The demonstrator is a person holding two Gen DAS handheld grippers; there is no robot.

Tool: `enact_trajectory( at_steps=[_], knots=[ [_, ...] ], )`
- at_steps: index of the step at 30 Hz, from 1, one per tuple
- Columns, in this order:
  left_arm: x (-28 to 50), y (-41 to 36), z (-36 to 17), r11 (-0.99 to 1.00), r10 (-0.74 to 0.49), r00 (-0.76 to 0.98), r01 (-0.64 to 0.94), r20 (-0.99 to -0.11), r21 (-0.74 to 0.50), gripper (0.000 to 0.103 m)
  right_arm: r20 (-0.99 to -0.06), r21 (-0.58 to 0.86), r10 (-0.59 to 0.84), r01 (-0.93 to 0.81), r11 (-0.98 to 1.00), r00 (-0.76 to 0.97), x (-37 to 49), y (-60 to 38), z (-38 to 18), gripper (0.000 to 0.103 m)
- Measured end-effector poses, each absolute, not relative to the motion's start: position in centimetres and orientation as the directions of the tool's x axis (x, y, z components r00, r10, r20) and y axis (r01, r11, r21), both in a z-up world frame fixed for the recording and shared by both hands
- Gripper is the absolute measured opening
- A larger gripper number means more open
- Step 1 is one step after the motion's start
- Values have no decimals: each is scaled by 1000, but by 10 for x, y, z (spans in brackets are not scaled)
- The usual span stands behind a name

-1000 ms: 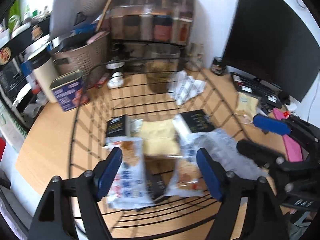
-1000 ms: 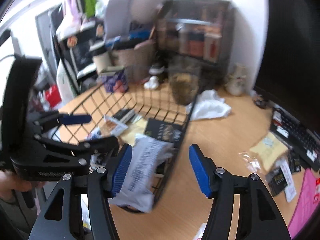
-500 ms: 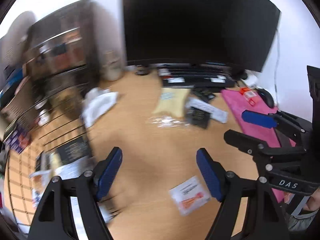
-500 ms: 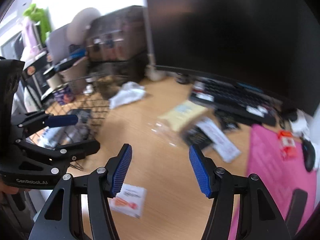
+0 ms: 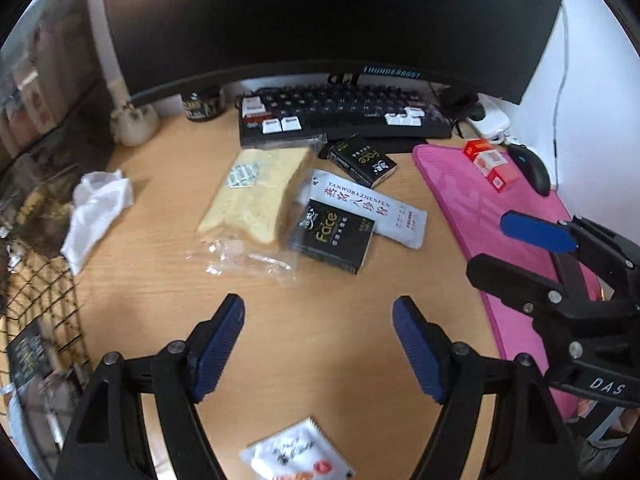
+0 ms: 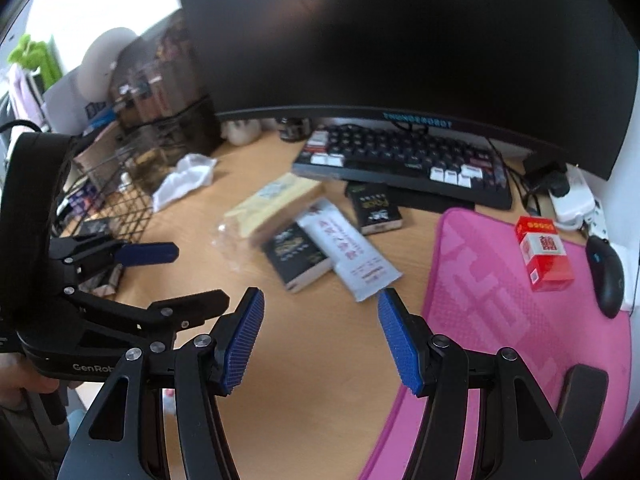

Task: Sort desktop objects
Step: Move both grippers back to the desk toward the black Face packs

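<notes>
Loose items lie mid-desk: a bagged bread slice (image 5: 256, 196) (image 6: 272, 204), a black "Face" box (image 5: 334, 236) (image 6: 298, 254), a white sachet (image 5: 368, 208) (image 6: 352, 252) and a second black box (image 5: 362, 160) (image 6: 374, 208). A small white-and-orange packet (image 5: 298, 456) lies below my left gripper (image 5: 318, 344), which is open and empty above bare desk. My right gripper (image 6: 320, 336) is open and empty, short of the sachet. The black wire basket (image 5: 44, 312) (image 6: 116, 200) holding packets sits at the left.
A keyboard (image 5: 344, 114) and dark monitor (image 5: 320, 20) stand at the back. A pink mat (image 6: 512, 320) lies right, with a red box (image 6: 542, 256) and a mouse (image 6: 608, 276). A crumpled white tissue (image 5: 96, 208) lies by the basket.
Both grippers have swung right, from over the wire basket to over the loose items in front of the keyboard. Both stay open and empty.
</notes>
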State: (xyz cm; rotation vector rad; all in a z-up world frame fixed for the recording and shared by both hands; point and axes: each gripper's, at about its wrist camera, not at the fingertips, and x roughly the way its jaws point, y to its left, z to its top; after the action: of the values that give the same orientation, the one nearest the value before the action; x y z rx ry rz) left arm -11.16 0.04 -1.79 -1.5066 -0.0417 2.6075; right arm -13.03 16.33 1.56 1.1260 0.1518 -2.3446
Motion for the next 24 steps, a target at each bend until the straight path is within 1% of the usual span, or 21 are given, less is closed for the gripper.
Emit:
enact_trajectory(
  at_steps=[11, 16, 19, 22, 24],
  knots=[
    [-170, -8, -51, -992, 126, -437, -80, -891, -101, 79, -826, 92, -353, 514, -853, -438, -206, 144, -26, 60],
    [-185, -17, -57, -994, 109, -447, -77, -888, -83, 79, -832, 90, -338, 495, -865, -440, -228, 134, -36, 60],
    [-193, -30, -57, -994, 107, -455, -53, -884, -92, 79, -832, 91, -333, 484, -870, -443, -240, 129, -38, 60],
    [-199, -44, -58, -997, 75, -461, -24, -884, -72, 79, -833, 75, -324, 488, -869, -449, -250, 120, -40, 60],
    [-200, -52, -58, -996, 79, -465, -7, -882, -85, 79, -836, 71, -316, 483, -873, -448, -258, 117, -42, 60]
  ],
)
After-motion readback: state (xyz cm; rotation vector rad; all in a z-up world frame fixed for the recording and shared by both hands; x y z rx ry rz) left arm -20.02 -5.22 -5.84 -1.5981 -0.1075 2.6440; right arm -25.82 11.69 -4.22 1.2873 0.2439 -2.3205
